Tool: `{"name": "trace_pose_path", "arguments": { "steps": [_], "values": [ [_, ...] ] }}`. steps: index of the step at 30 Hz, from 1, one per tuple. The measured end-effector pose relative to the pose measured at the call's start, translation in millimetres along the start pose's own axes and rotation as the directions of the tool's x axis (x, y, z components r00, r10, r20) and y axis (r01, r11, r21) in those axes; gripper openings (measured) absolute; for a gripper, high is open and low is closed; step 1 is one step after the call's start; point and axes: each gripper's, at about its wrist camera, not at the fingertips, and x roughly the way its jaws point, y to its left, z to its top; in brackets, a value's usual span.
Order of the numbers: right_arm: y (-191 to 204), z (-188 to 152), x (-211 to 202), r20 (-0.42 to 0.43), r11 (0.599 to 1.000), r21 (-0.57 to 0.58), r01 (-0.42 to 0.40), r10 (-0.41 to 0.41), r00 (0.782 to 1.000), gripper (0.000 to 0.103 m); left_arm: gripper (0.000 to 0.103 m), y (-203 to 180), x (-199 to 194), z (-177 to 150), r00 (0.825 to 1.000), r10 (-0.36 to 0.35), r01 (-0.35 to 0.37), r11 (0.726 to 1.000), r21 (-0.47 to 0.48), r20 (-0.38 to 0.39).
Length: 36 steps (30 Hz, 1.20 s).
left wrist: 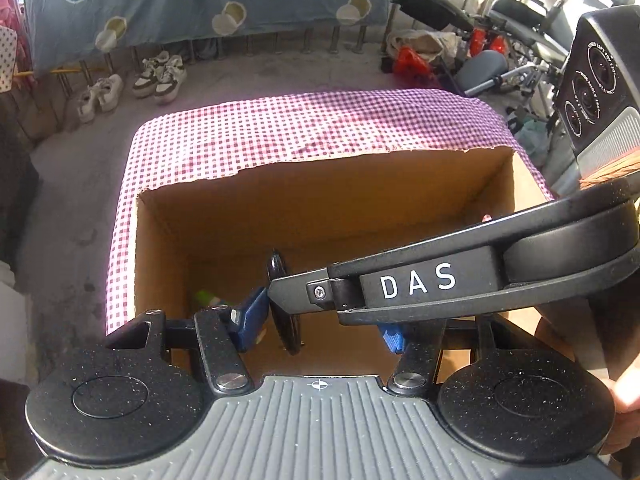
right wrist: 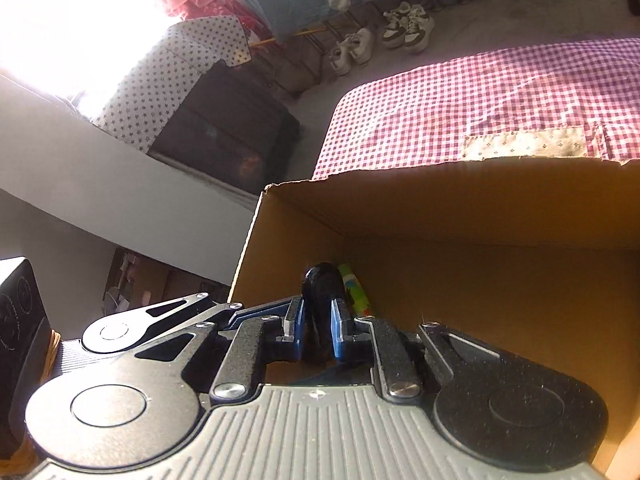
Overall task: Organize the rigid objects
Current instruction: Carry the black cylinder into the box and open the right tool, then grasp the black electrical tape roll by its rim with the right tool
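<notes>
Right wrist view, lower centre of frame: right gripper (right wrist: 317, 330), blue pads (right wrist: 338, 330) on either side, jaws pinching a black disc-shaped object (right wrist: 322, 292) held on edge. The object is glossy and dark, with a rounded top rim; no marking is readable on it. It sits inside the open cardboard box (right wrist: 480, 280), near the box's left wall. Just right of it, lower in the box, lies a green tube-like item (right wrist: 354, 292) with a coloured print, text too small to read.

Left wrist view: left gripper (left wrist: 316, 328) at lower centre, jaws spread part way over the box, nothing pressed between them. The right gripper's arm crosses from the right edge, white letters "DAS" (left wrist: 418, 286) on its side. A camera housing at the upper right carries ring lettering, too blurred to read.

Beyond the box: pink checked cloth (left wrist: 320, 128) covering the surface. Further, concrete floor (left wrist: 72, 184), white shoes (left wrist: 160, 76) and a blue dotted sheet (left wrist: 200, 0) at the upper left.
</notes>
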Motion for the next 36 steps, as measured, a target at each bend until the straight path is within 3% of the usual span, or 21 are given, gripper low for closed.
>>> {"name": "trace_pose_path", "arguments": {
  "steps": [5, 8, 14, 18, 23, 26, 28, 32, 36],
  "values": [
    [-15.6, 16.1, 29.4, -0.019, 0.999, 0.028, 0.039, -0.039, 0.999, 0.016, 0.059, 4.4, 14.8, 5.6, 0.999, 0.050, -0.050, 0.999, -0.015, -0.017],
    [-19.0, 18.3, 28.6, -0.015, 0.999, 0.037, 0.028, -0.028, 1.000, 0.016, 0.059, 2.9, 8.9, 4.4, 0.999, 0.044, -0.044, 0.999, -0.015, 0.000],
    [-6.8, 8.1, -10.9, 0.052, 1.000, -0.012, -0.003, 0.003, 0.999, 0.017, 0.065, -7.3, -18.7, 2.7, 0.997, 0.038, -0.039, 0.999, 0.016, 0.064],
    [5.6, -10.6, -57.9, 0.129, 0.998, -0.050, -0.037, 0.044, 0.991, 0.017, 0.072, -15.3, -46.7, -4.4, 0.993, 0.007, -0.010, 1.000, 0.023, 0.115],
    [12.3, -64.8, -132.9, 0.245, 0.991, -0.086, -0.102, 0.120, 0.962, 0.018, 0.081, -25.9, -97.2, -27.8, 0.977, -0.033, 0.021, 0.998, 0.062, 0.209],
    [6.8, -117.9, -177.0, 0.350, 0.987, -0.101, -0.121, 0.150, 0.925, 0.019, 0.096, -30.4, -125.9, -54.4, 0.961, -0.057, 0.035, 0.996, 0.085, 0.269],
    [-0.3, -153.6, -195.5, 0.422, 0.988, -0.097, -0.121, 0.151, 0.894, 0.023, 0.099, -32.9, -137.2, -74.0, 0.953, -0.072, 0.046, 0.994, 0.096, 0.294],
    [-19.7, -220.7, -199.9, 0.509, 0.993, -0.045, -0.108, 0.116, 0.853, 0.035, 0.101, -40.4, -138.6, -116.9, 0.949, -0.089, 0.059, 0.993, 0.107, 0.303],
    [-36.7, -263.7, -178.9, 0.512, 0.992, 0.049, -0.117, 0.075, 0.856, 0.037, 0.102, -53.9, -120.9, -151.5, 0.964, -0.050, 0.016, 0.991, 0.132, 0.262]
  ]
}}
